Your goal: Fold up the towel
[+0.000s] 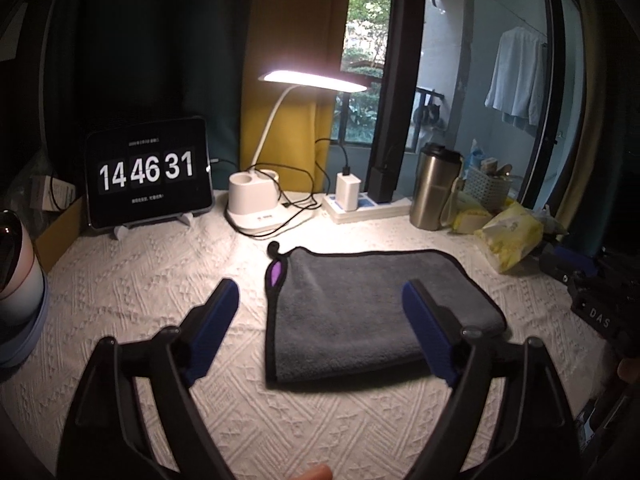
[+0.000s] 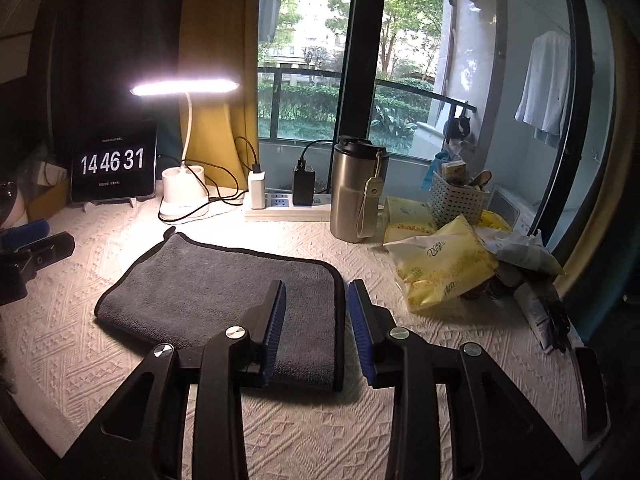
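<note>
A grey towel [image 1: 352, 304] with black trim lies folded flat on the white textured tablecloth [image 1: 160, 280]; it also shows in the right wrist view [image 2: 208, 292]. My left gripper [image 1: 320, 292] is wide open and empty, hovering over the towel's left edge, with its right finger above the cloth. My right gripper [image 2: 316, 292] is open and empty, its jaws straddling the towel's right trimmed edge. The left gripper's finger shows at the left edge of the right wrist view [image 2: 28, 232].
At the back stand a tablet clock [image 1: 148, 176], a lit desk lamp [image 1: 260, 200], a power strip [image 1: 360, 204] with chargers and a steel tumbler [image 1: 434, 188]. Yellow tissue packs [image 2: 440, 264] and a white basket [image 2: 456, 200] crowd the right side.
</note>
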Available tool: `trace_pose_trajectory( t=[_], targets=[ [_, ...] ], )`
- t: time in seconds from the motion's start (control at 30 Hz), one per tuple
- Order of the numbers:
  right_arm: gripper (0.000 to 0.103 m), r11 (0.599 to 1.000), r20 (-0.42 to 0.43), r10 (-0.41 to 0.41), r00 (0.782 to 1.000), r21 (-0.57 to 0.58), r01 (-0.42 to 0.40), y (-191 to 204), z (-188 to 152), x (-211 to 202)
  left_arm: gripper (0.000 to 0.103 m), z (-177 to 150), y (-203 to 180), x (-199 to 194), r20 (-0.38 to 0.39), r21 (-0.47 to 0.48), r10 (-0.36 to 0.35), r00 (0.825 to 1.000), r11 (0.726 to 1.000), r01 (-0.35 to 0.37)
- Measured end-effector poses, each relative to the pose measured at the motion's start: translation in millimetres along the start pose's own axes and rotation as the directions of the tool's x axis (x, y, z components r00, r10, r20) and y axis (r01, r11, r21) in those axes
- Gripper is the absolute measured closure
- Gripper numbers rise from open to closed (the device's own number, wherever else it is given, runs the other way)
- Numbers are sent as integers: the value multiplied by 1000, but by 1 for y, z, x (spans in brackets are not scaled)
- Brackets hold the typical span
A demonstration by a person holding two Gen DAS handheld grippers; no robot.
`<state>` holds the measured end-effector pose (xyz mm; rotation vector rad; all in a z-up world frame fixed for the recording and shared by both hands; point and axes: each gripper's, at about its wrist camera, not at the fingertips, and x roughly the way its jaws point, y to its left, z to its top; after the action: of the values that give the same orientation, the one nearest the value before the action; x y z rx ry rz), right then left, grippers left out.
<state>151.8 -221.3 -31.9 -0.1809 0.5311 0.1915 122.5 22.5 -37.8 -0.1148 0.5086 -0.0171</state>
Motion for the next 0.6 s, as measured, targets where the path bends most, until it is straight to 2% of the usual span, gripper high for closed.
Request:
trace_pose_trajectory(
  t=[0.23, 0.4, 0.53, 0.6],
  targets=[
    [68, 1000, 23, -3, 1000, -5, 3, 1, -10, -25, 10, -11, -4, -28, 48, -3, -19, 999, 1000, 19],
    [66, 1000, 47, -12, 999, -7, 12, 1, -22, -48, 9, -21, -4, -43, 48, -21, -9, 999, 1000, 10],
    [45, 1000, 87, -10, 996, 5, 10, 0, -33, -72, 9, -32, -7, -60, 78, -6, 27, 997, 1000, -26],
    [44, 1000, 116, -6, 993, 12, 5, 1, -39, -86, 9, -37, -9, -70, 102, 2, 51, 993, 999, -52]
  ],
)
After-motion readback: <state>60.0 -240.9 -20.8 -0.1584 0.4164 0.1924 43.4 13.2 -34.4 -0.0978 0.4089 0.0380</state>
